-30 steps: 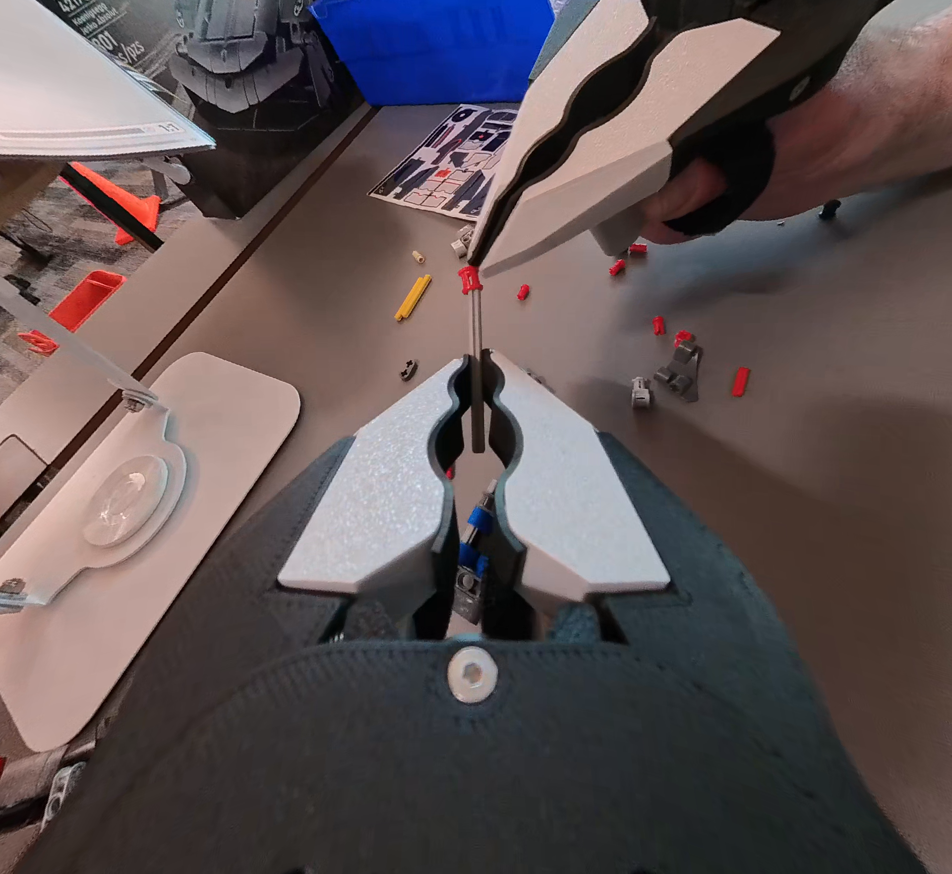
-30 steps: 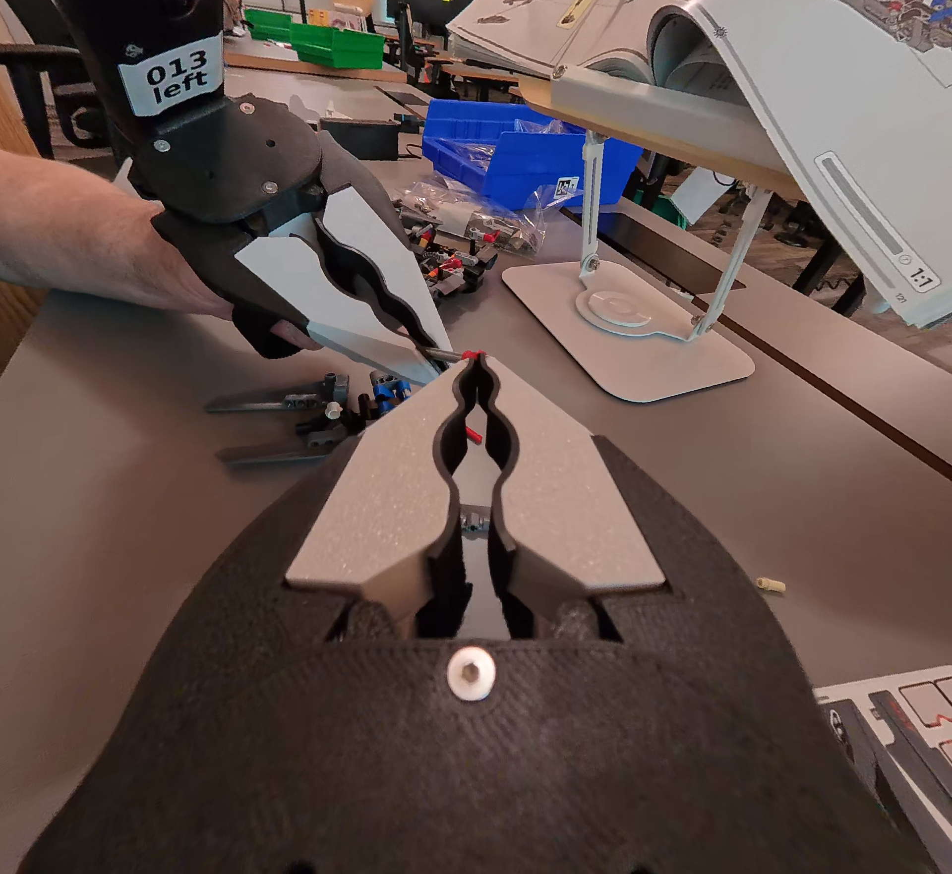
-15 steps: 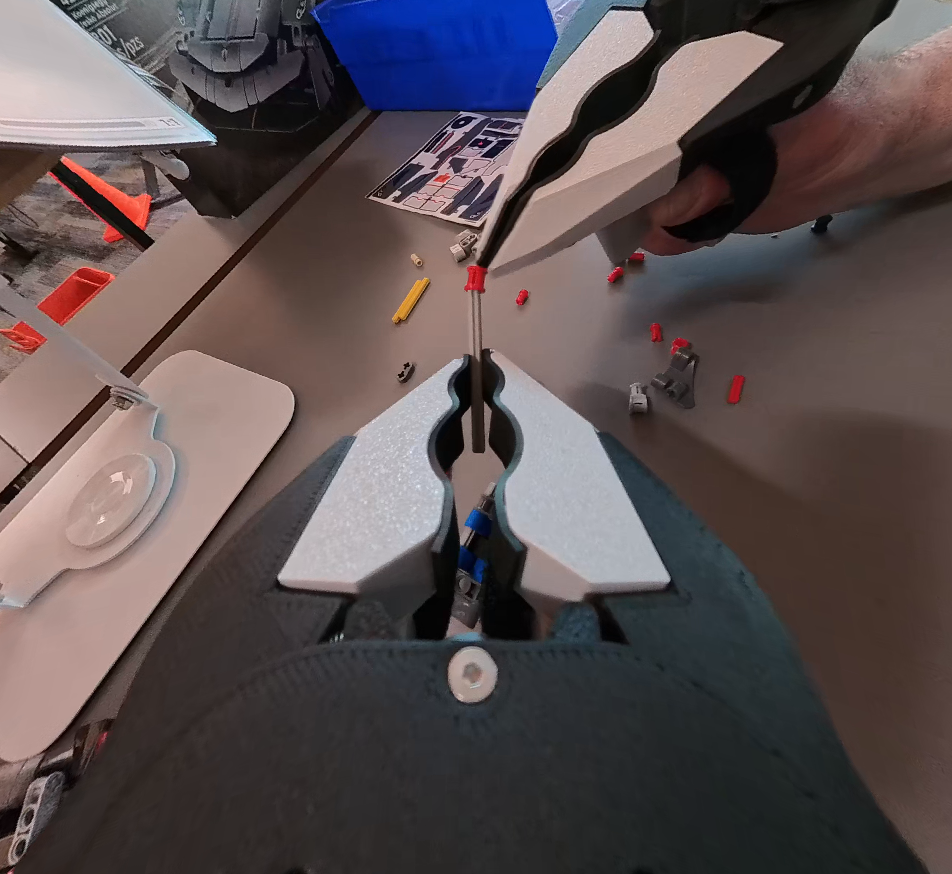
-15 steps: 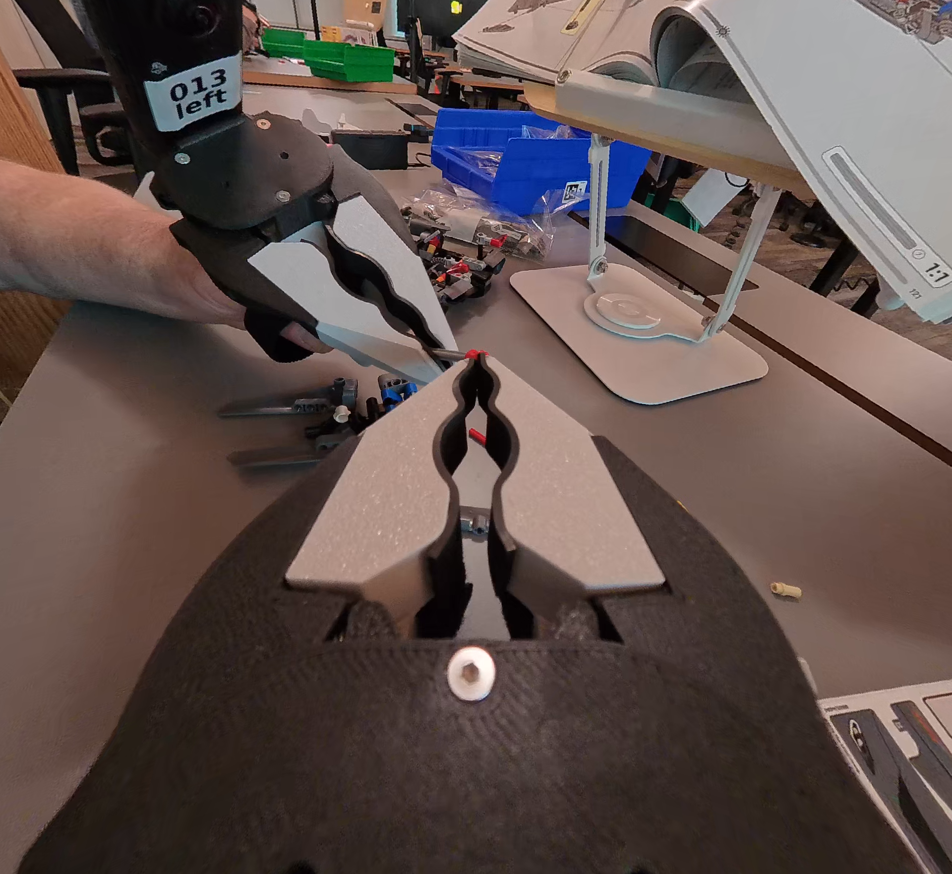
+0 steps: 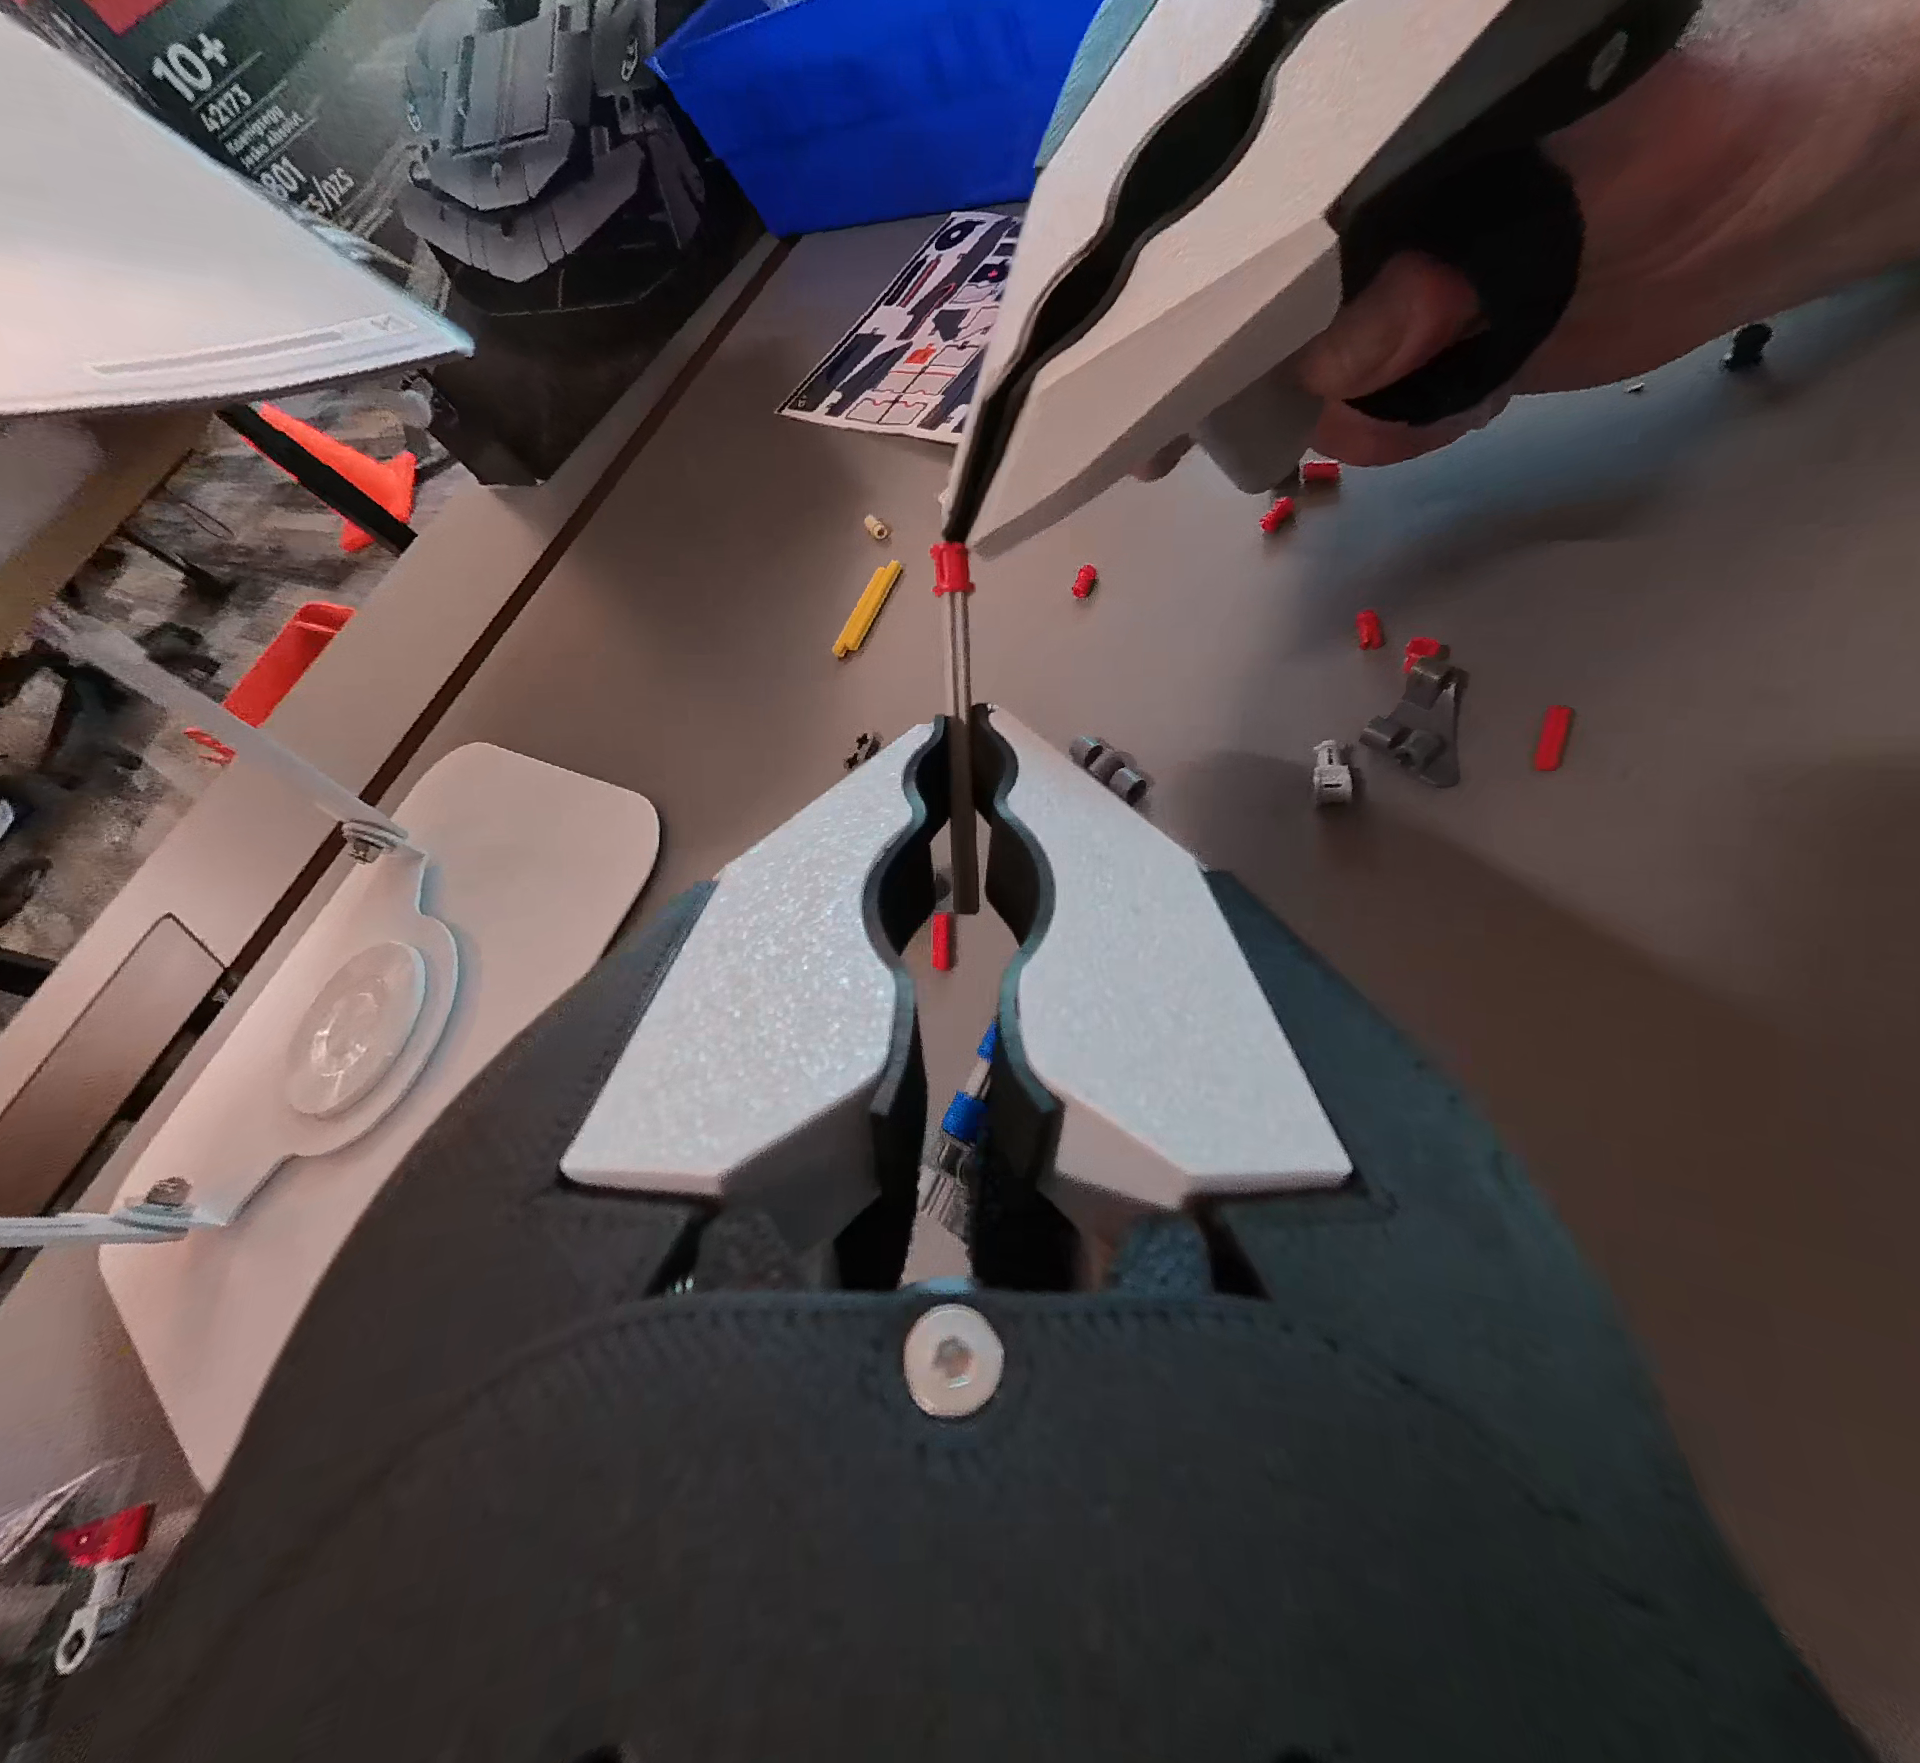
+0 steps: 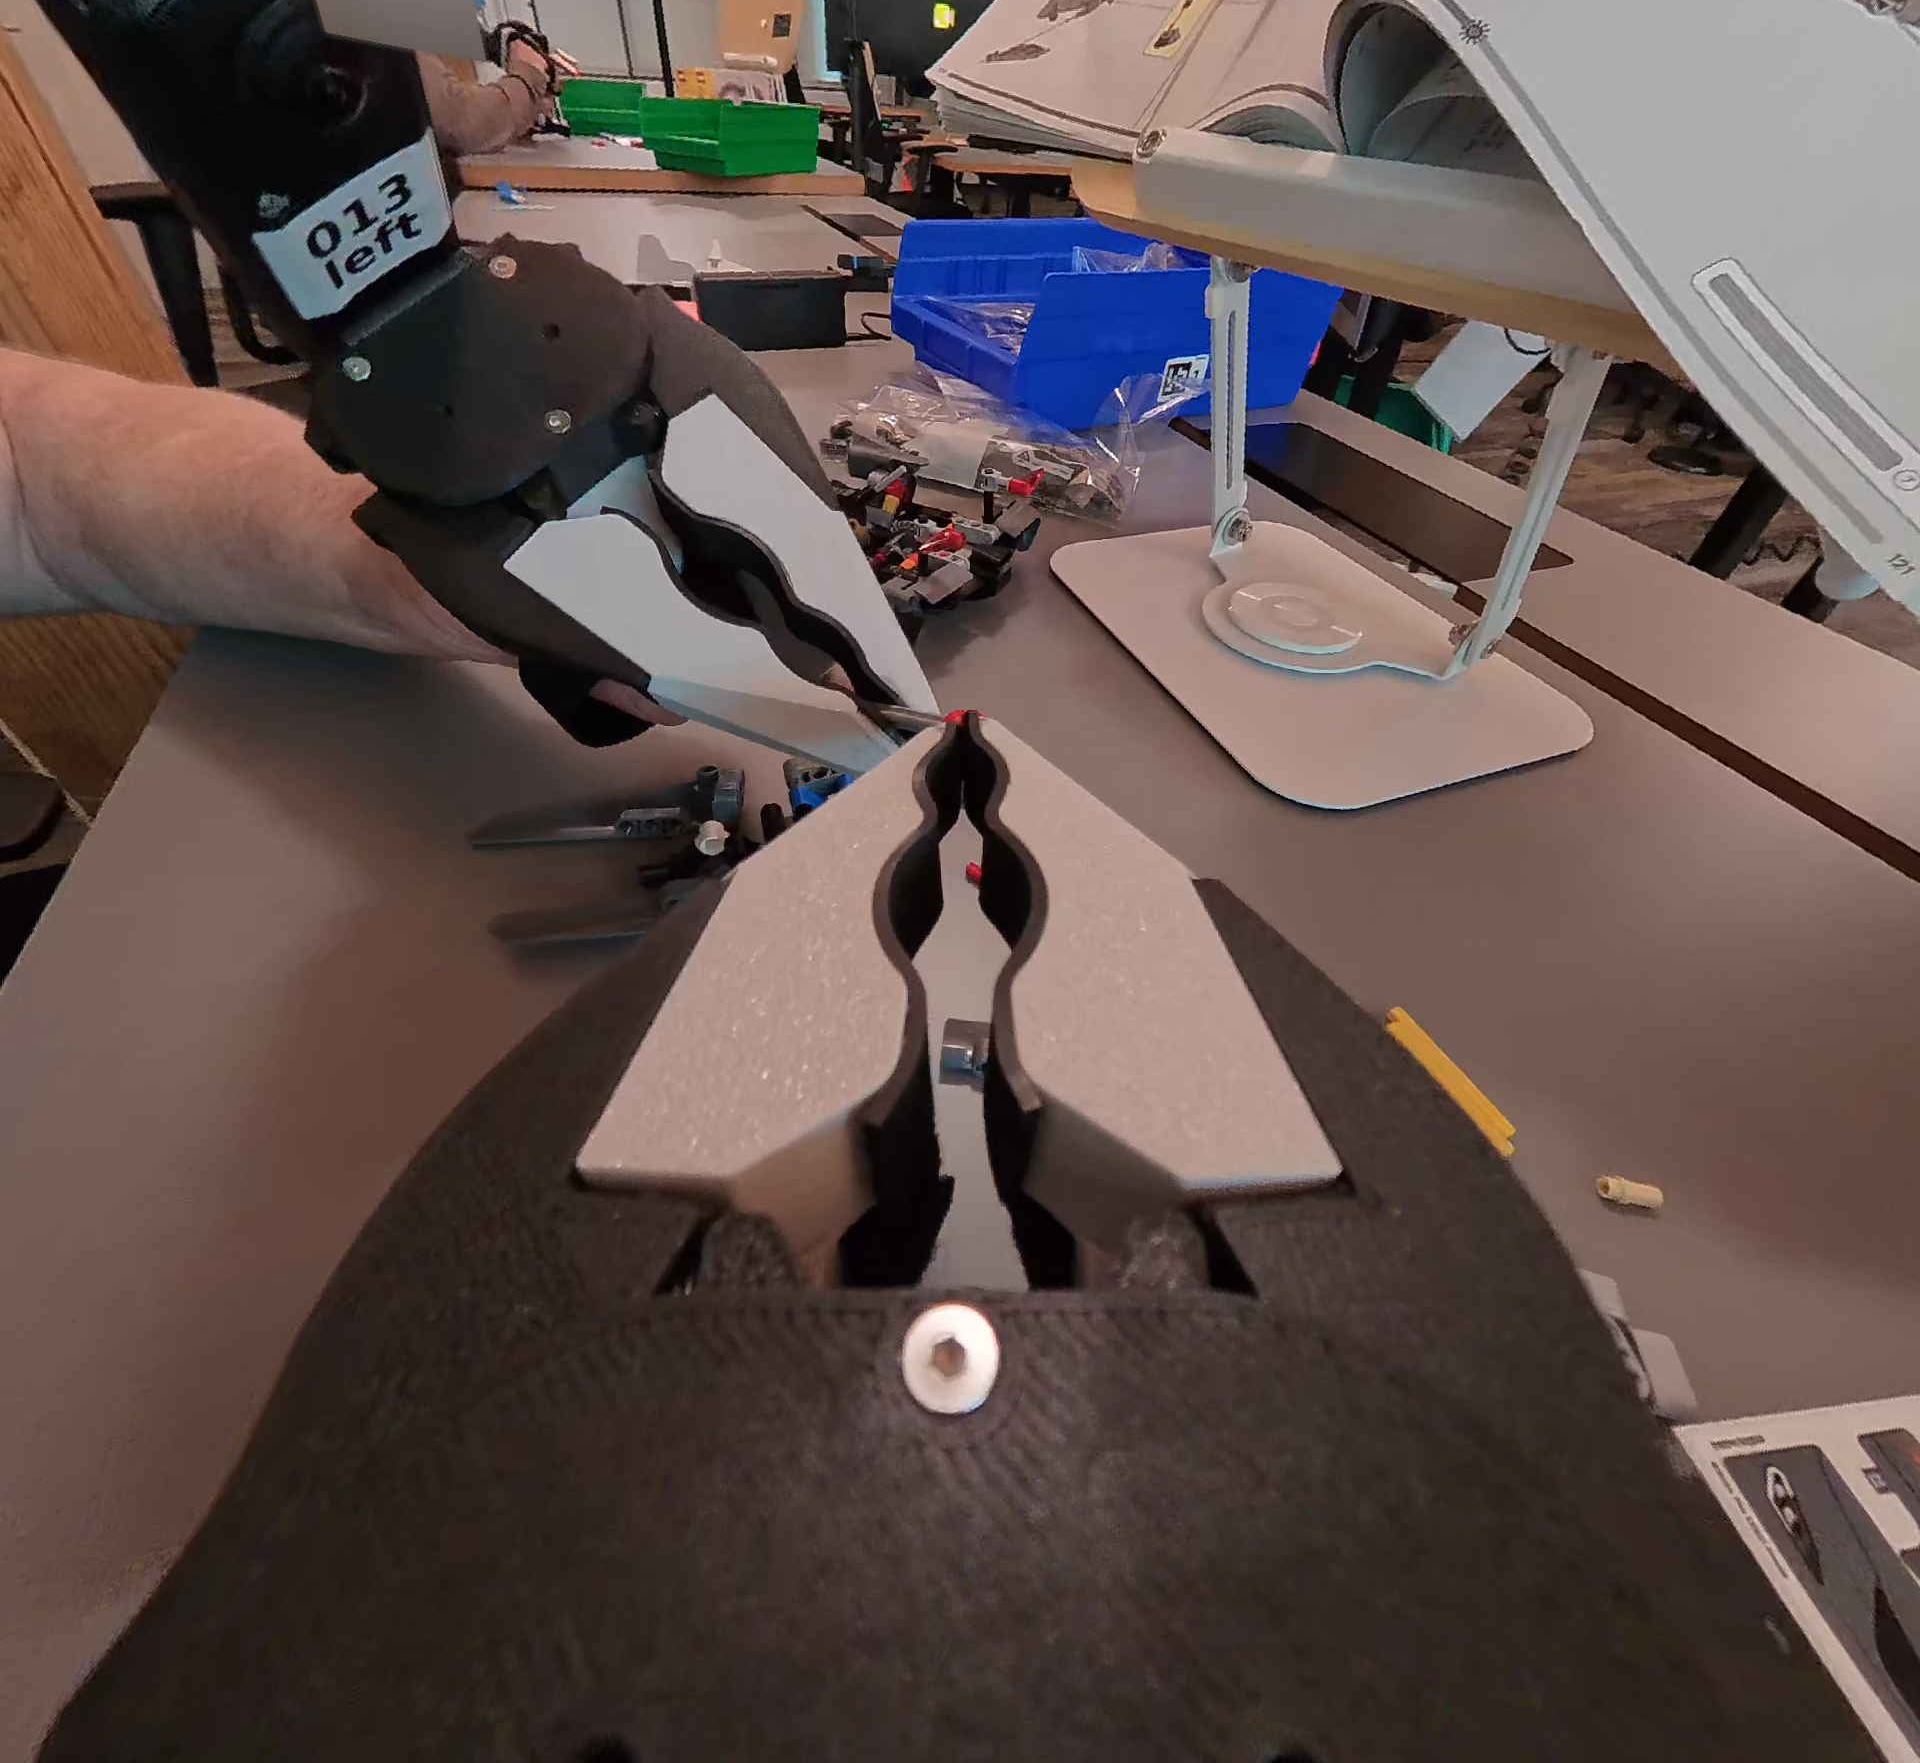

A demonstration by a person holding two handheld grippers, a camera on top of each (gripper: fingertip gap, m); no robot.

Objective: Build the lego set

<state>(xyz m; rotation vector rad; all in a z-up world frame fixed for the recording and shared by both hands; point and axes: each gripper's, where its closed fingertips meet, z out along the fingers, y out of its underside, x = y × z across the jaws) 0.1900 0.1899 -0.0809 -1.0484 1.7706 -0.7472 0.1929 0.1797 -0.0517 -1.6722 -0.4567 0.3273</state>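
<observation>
on the left, a partly built dark subassembly (image 6: 665,840) lies on the table; mid-frame the left gripper (image 5: 961,737) pinches a grey axle (image 5: 958,674), the right gripper (image 5: 961,534) closed at its red bush (image 5: 952,567); rightward, loose red pins (image 5: 1369,628) suggest much remains.

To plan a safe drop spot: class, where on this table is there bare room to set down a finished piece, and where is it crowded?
Bare: the table left of the right tool, this side of the grey beams; also between the stand base and yellow axle. Crowded: the parts pile by the blue bin.
</observation>
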